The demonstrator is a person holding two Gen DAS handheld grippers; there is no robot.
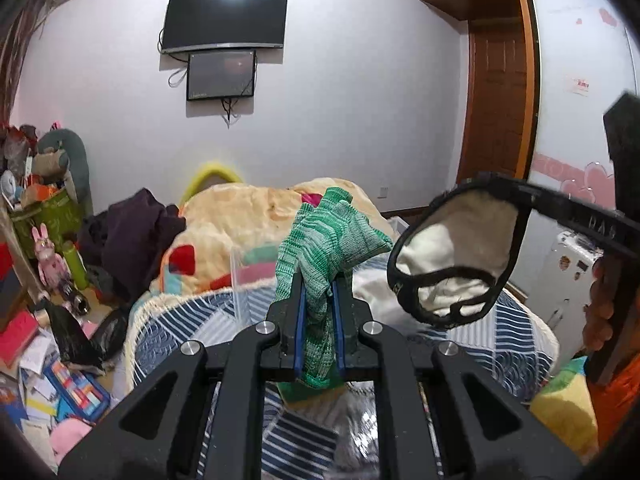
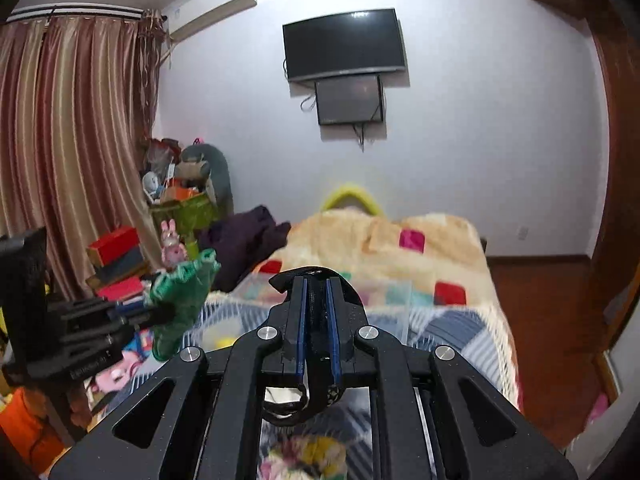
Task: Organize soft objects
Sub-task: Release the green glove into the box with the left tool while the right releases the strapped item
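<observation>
My left gripper (image 1: 319,292) is shut on a green knitted glove (image 1: 332,236), held up above the bed; the glove also shows in the right wrist view (image 2: 184,296), clamped in the left gripper (image 2: 160,314). My right gripper (image 2: 316,292) is shut on a black-rimmed earmuff with white fleece lining (image 2: 298,400). In the left wrist view the earmuff (image 1: 448,256) hangs from the right gripper (image 1: 492,184), to the right of the glove and apart from it.
A bed with a blue striped quilt (image 1: 500,344) and a cream patchwork blanket (image 2: 384,240) lies below. A clear plastic box (image 1: 248,276) stands on it. Dark clothes (image 1: 132,232), toys and boxes (image 2: 116,256) crowd the left side. A wooden door (image 1: 496,104) is at right.
</observation>
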